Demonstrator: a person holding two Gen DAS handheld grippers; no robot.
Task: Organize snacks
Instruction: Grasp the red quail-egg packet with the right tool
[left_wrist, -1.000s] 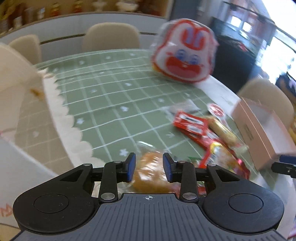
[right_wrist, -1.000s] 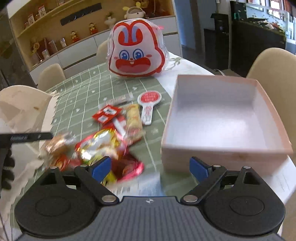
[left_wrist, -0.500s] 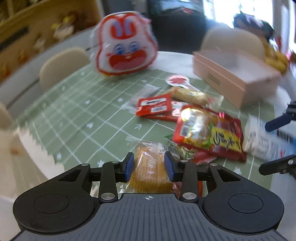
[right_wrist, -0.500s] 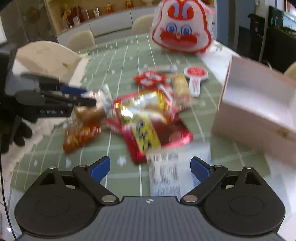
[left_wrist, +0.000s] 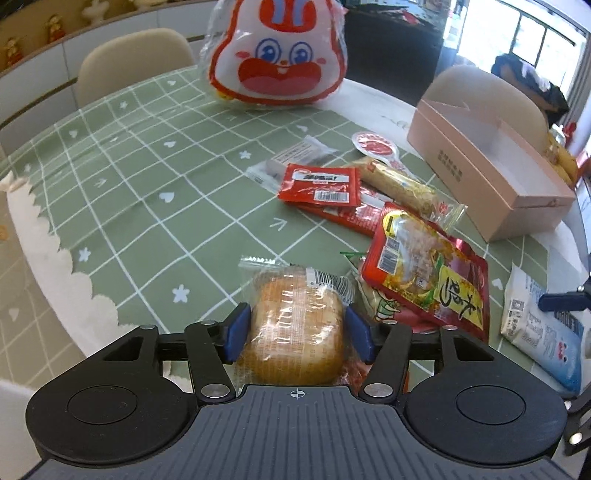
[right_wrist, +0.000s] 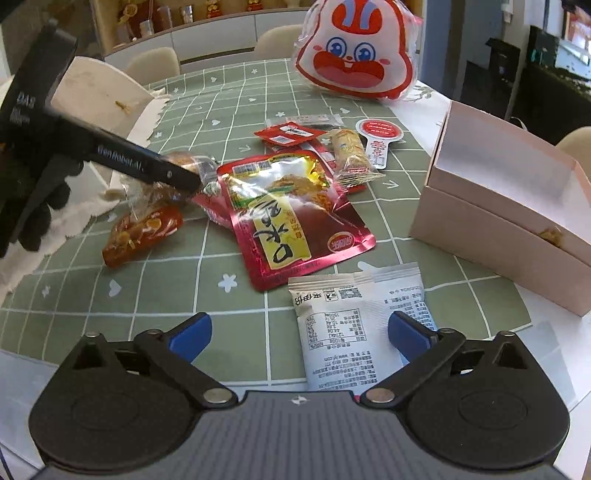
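A bread roll in a clear wrapper (left_wrist: 295, 328) lies on the green checked tablecloth (left_wrist: 147, 177). My left gripper (left_wrist: 297, 332) straddles it, jaws opening, one blue pad close beside each flank and not squeezing. From the right wrist view its black fingers (right_wrist: 147, 166) reach over the roll (right_wrist: 184, 160), a gloved hand behind. My right gripper (right_wrist: 299, 332) is open and still widening above a white printed packet (right_wrist: 354, 332), which lies partly between its fingers, untouched. An open pink box (right_wrist: 498, 221) stands to the right.
A big red and gold pouch (right_wrist: 288, 206), small red sachets (right_wrist: 286, 133), a wrapped bar (right_wrist: 349, 151), a red paddle-shaped label (right_wrist: 378, 136) and an orange-red packet (right_wrist: 144, 230) lie mid-table. A rabbit-face bag (right_wrist: 358, 48) stands at the back. Chairs ring the table.
My left jaws have spread wider and dropped around the bread roll as that view swung right. My right gripper left the box front and came over the white packet, jaws slightly wider.
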